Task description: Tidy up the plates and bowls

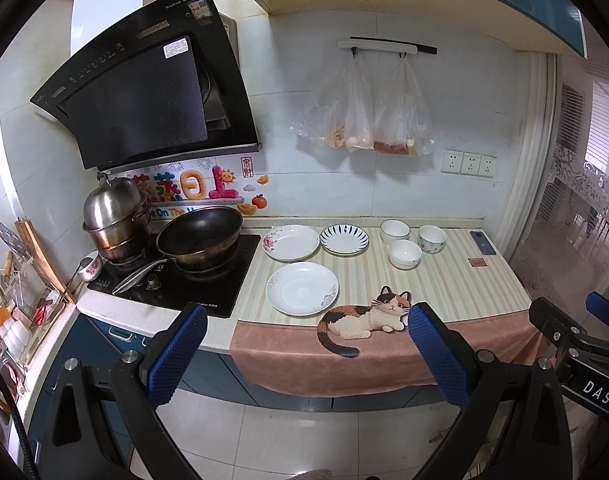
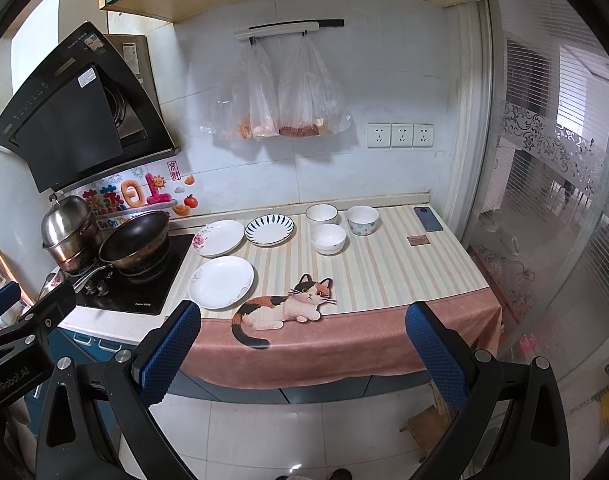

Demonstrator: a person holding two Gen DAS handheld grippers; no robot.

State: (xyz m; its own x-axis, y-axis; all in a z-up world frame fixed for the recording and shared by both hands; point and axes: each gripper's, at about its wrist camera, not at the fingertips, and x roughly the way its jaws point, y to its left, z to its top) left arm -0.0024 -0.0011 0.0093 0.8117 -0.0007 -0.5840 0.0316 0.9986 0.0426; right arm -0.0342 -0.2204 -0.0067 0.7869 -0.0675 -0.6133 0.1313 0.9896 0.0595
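The left hand-held gripper (image 1: 306, 332) stands wide, its blue pads (image 1: 176, 352) far apart and holding nothing, hanging off the front edge of the desk (image 1: 444, 280) above the floor. The right hand-held gripper (image 2: 302, 334) is just as wide and just as empty, level with its partner and equally short of the desk.

Nearest along the fingers is the cat-patterned mat (image 1: 368, 316) at the cloth's front edge. Just behind it on the left sits a white plate with grey floral rim (image 1: 302, 289). Further back lie a pink-flower plate (image 1: 291, 242) and, just beside it, a blue-striped plate (image 1: 344, 240). To their right stand three bowls close together: a white bowl at the back (image 1: 395, 231), a patterned bowl (image 1: 432, 239) beside it, and a plain white bowl in front (image 1: 404, 254). A phone (image 1: 482, 242) lies near the wall, and a wok (image 1: 200, 234) rests on the stove to the left.

Nothing looks stacked yet, so the job appears to be at its start. The next move probably calls for reaching forward over the cloth and closing on one plate's rim; thin, flat rims will want a low, angled approach.
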